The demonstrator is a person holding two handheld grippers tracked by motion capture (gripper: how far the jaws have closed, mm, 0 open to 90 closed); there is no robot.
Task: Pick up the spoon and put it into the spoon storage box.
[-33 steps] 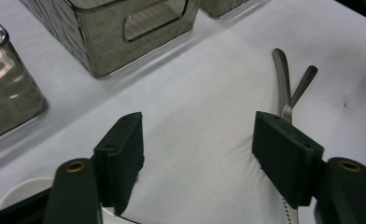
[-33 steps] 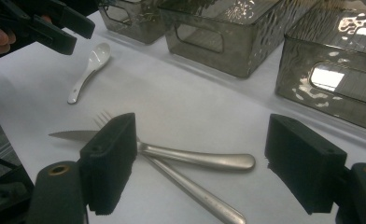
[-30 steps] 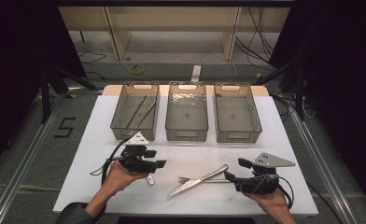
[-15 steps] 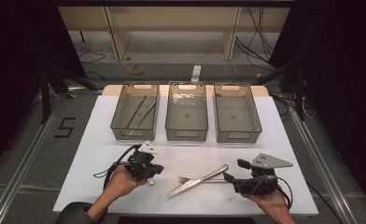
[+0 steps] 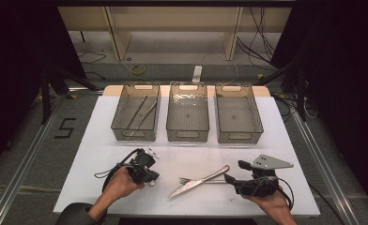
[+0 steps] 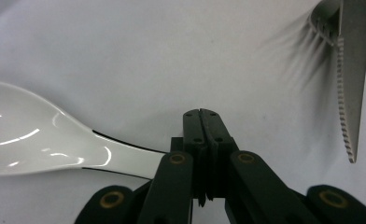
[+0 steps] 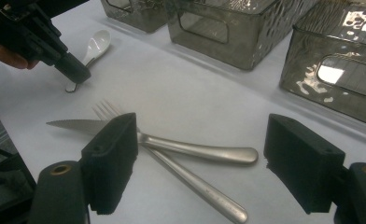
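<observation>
Left hand-held gripper (image 6: 200,114) clamped on white spoon (image 6: 45,135), right hand-held gripper (image 7: 200,158) agape

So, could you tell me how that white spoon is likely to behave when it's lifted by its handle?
The white spoon looks glossy, so it may slip in the left gripper, shut on its handle. It seems rigid, probably ceramic, so likely fragile if dropped. Its broad bowl may tip it downward.

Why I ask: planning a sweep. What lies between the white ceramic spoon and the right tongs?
Between the white ceramic spoon and the right tongs lie a serrated steel knife and steel fork, crossed, seen in the high and right gripper views.
</observation>
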